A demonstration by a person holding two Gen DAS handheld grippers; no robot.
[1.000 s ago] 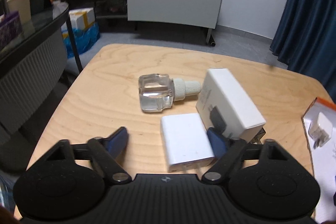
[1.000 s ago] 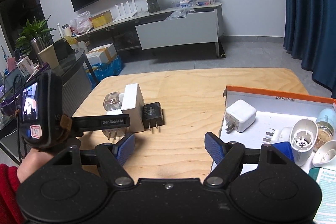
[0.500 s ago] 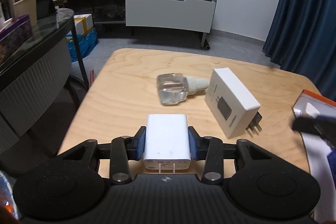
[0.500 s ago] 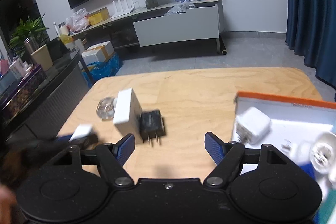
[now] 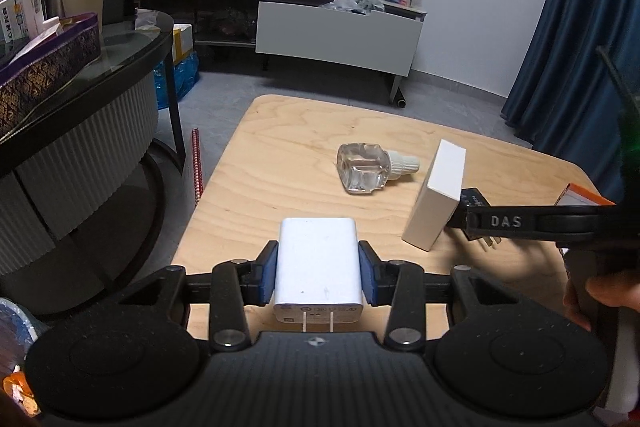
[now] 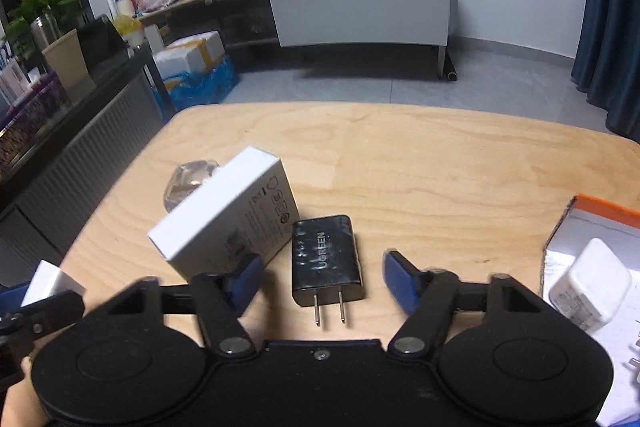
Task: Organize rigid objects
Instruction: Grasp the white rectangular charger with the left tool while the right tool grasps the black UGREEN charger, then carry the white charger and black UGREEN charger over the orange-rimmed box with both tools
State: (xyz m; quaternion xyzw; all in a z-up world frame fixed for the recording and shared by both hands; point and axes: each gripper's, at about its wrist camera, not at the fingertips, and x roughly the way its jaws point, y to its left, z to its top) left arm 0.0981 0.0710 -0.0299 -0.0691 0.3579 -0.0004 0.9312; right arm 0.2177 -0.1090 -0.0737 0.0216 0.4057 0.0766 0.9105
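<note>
— Dim overall, indoor light from above; cool grey cast on the walls, warmer on the tabletop [image 5: 304, 163].
— Strong fisheye bending at the edges of both views; dark corners.
— Sharp in the left wrist view: crisp grain, soft shadow under the white box [image 5: 436, 203].
— Softer in the right wrist view: motion blur on the right hand-held gripper [image 6: 320, 279] fingers [image 6: 400, 281] and the white box [image 6: 228, 215].
— Faint glare on the black charger [image 6: 326, 259].
</note>
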